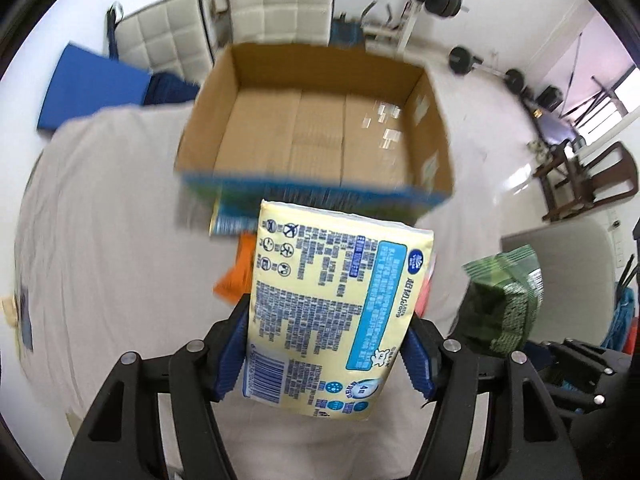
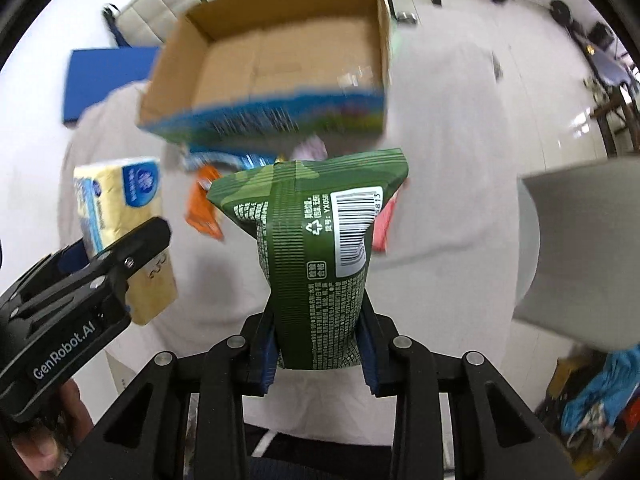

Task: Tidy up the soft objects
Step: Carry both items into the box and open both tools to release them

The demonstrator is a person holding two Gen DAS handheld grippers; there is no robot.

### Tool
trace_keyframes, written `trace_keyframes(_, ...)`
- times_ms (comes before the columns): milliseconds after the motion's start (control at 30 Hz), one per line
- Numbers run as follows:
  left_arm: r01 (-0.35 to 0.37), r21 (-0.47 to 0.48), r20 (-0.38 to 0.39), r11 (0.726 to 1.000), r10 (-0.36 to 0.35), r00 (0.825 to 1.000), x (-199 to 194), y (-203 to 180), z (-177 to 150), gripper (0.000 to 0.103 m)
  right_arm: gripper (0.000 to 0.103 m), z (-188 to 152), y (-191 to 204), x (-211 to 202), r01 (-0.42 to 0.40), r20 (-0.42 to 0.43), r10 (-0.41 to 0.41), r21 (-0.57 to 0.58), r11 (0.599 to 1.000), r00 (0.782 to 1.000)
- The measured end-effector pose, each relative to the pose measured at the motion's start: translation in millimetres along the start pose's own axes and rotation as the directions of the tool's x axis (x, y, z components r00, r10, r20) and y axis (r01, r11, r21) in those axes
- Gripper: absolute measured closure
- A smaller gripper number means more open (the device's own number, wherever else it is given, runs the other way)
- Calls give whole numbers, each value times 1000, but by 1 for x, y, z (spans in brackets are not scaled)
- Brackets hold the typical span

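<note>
The left gripper (image 1: 326,354) is clamped on a yellow tissue pack (image 1: 336,312), its blue pads (image 1: 230,354) pinching the pack's lower part so most of it stands out ahead of the fingers. The right gripper (image 2: 320,354) is clamped the same way on a green pack (image 2: 316,256), squeezed narrow at the pinch and bulging above it. Both packs are held in the air, near each other, short of the open box (image 1: 316,120), which sits on the cloth-covered desk (image 1: 112,216). The box looks empty inside. Between the packs and the box's near wall lie more items: an orange pouch (image 2: 204,206), a pink one (image 2: 382,226) and a blue-printed wrapper (image 1: 230,222).

The step in hand seems to be carrying both packs to the box. To do it well, lift each pack above the near wall before moving forward, since the long overhang could catch the rim. Release one at a time, side by side on the floor of the box, keeping the grippers from colliding.
</note>
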State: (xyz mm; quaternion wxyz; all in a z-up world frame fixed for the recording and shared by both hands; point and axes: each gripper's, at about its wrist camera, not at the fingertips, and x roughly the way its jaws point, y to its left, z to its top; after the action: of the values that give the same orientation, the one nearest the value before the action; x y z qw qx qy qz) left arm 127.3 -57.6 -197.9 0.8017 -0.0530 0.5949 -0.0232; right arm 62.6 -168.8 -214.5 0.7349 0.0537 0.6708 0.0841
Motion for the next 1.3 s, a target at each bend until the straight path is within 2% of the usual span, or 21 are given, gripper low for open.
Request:
trace_keyframes(133,39,21,44,999,-40,998,-15,-1,46,38,68,38,9,-35,-5,58,6,-21,1000,998)
trace_keyframes(333,68,32,53,997,-70,996,6,13,129,38,68,110,18,-60,24,124,-23,-7,1000,992)
trace_keyframes(433,96,13,16,995,-96,995,28,23,163,38,68,149,18,-50,33,126,-34,8,999,992)
trace_keyframes(500,111,-3,-28,994,-111,993,50,30,184,38,68,173,25,-27,40,113,-42,15,999,993)
trace_keyframes(633,148,-37,-117,988,-151,982,99,41,218,38,68,214,22,6,51,67,-52,24,998,996)
trace_keyframes(900,184,-80,-264,980,-199,944,189,43,249,38,68,282,6,94,97,-38,-95,43,994,995)
trace_keyframes(1133,183,-66,-316,981,-194,929,224,37,257,38,68,313,0,144,109,-90,-104,53,993,990)
trace_keyframes(1300,190,-71,-325,979,-202,924,235,37,263,38,68,323,-5,159,117,-117,-110,55,992,987)
